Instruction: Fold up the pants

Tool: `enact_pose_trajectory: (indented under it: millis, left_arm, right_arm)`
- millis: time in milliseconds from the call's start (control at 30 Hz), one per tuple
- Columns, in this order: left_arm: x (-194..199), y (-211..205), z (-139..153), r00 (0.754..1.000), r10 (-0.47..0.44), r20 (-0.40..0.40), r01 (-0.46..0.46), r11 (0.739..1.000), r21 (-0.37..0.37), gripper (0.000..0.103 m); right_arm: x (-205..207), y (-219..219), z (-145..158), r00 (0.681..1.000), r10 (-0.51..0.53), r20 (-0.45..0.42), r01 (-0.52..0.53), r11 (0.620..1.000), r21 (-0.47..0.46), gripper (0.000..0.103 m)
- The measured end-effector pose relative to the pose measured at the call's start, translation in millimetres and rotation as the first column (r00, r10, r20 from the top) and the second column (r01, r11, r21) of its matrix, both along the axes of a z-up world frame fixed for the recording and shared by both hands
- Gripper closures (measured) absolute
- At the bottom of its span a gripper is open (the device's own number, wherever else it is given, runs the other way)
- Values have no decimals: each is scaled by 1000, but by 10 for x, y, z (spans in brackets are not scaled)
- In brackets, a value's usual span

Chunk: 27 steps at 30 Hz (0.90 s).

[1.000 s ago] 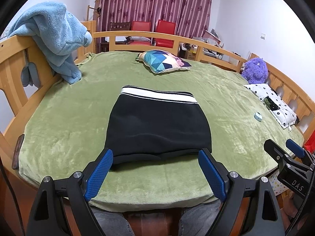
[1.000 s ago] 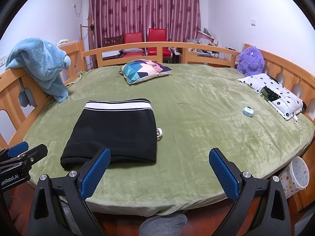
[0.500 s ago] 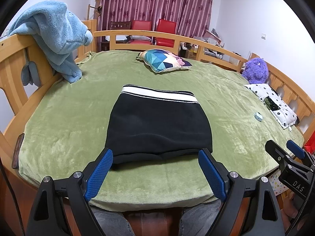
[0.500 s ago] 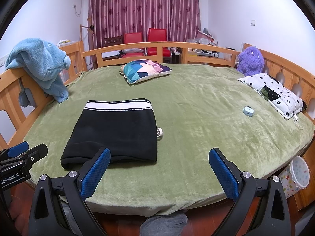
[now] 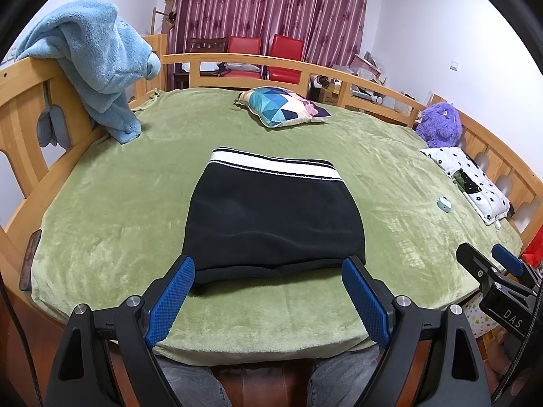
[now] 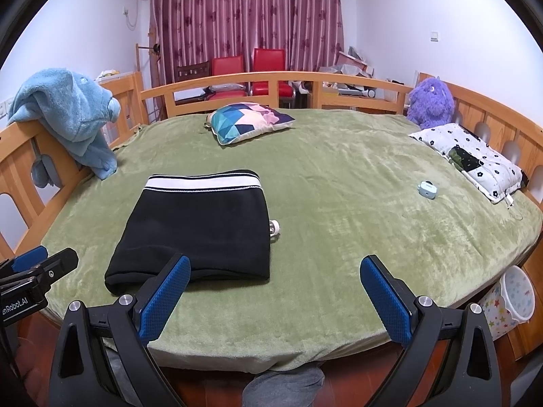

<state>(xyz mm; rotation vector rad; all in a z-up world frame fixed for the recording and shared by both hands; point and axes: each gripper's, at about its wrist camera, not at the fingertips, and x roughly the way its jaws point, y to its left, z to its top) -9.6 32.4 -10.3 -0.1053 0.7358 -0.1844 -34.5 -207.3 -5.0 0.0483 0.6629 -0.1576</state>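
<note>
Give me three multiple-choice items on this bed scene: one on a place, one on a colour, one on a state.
1. Where does the blue towel hang?
A. on the wooden bed rail
B. on a red chair
C. on the curtain

2. What colour is the band at the far end of the folded pants?
A. red
B. white
C. yellow

3. How are the left gripper and right gripper?
A. both shut on the pants
B. one open, one shut
C. both open, holding nothing

Key: 1 A, it drapes over the rail; 2 B, the band is white; 3 C, jaws spread, nothing between them.
</note>
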Motion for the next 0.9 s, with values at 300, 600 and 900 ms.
enact_pose_trajectory:
  millis: [300,600,900]
  left_arm:
    - [-35,-15,26,1000,-2,8,2,1000,-5,15]
    - [-67,-47,83,1000,-4,18,4,1000,-7,15]
    - [-81,-54,114,999,-8,39,8,1000,-5,15]
  right_arm:
    - [3,2,7,1000,1,2,-1,1000,2,4]
    - [19,35,48,1000,-1,10,1,1000,1,4]
    - [14,49,60,1000,-2,11,2,1000,0,4]
